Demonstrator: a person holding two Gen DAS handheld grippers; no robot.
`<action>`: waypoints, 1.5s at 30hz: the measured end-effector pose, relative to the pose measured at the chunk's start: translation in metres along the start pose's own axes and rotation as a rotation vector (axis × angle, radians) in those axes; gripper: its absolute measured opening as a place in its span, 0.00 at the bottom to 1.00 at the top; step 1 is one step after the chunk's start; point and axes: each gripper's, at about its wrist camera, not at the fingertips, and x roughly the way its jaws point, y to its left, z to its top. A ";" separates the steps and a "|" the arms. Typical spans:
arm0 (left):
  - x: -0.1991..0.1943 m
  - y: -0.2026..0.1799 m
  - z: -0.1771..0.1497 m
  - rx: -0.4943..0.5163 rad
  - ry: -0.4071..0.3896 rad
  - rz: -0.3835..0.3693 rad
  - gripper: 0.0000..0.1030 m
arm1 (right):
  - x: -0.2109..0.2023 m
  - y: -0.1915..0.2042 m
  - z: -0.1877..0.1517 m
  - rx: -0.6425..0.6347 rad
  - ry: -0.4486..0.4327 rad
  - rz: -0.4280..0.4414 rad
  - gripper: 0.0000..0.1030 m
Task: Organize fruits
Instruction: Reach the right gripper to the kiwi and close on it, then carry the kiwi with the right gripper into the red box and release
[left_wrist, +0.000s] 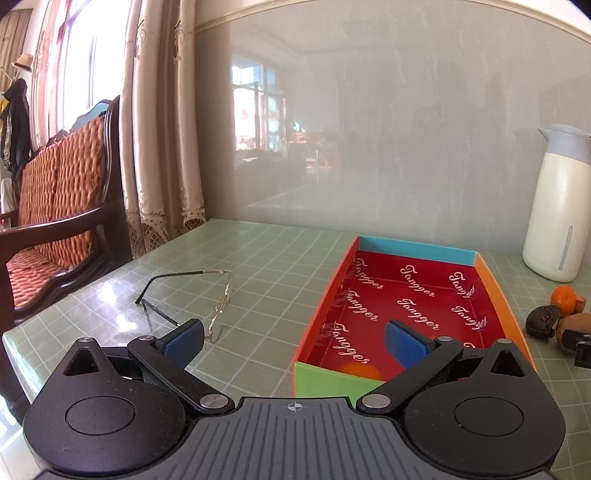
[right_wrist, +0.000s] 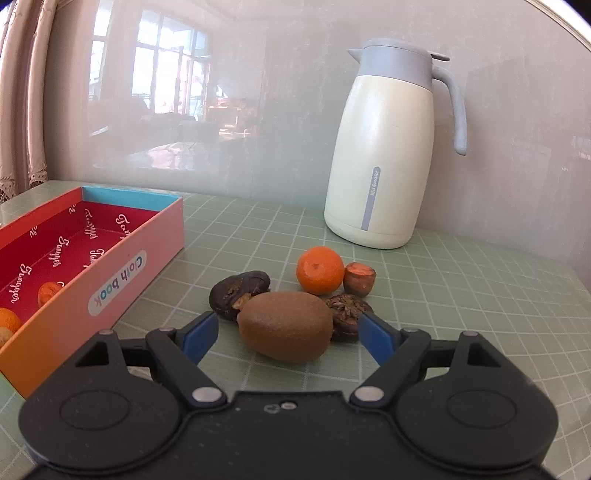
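Note:
A colourful open box (left_wrist: 487, 280) with a red floor lies on the green grid mat; it also shows in the right wrist view (right_wrist: 122, 273). Orange fruit (right_wrist: 50, 291) lies inside near its front end. My left gripper (left_wrist: 295, 343) is open and empty, low over the box's near left corner. My right gripper (right_wrist: 286, 332) is open, its fingers either side of a brown kiwi (right_wrist: 284, 325) on the mat, not closed on it. Behind the kiwi lie a mandarin (right_wrist: 319, 269), two dark wrinkled fruits (right_wrist: 240, 290) (right_wrist: 347, 314) and a small brown one (right_wrist: 360, 278).
A cream thermos jug (right_wrist: 384, 155) stands against the glossy wall behind the fruit. A pair of glasses (left_wrist: 207, 299) lies on the mat left of the box. A wooden chair with an orange cushion (left_wrist: 62, 206) stands past the table's left edge.

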 end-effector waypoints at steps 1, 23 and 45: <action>0.000 0.000 0.000 0.000 -0.001 0.000 1.00 | 0.001 0.000 0.000 -0.001 0.002 0.000 0.80; 0.002 0.005 0.000 -0.016 0.004 0.021 1.00 | 0.021 -0.008 0.001 0.069 0.082 0.036 0.59; 0.004 0.010 0.000 -0.041 0.005 0.019 1.00 | -0.013 -0.007 0.010 0.030 -0.006 0.077 0.58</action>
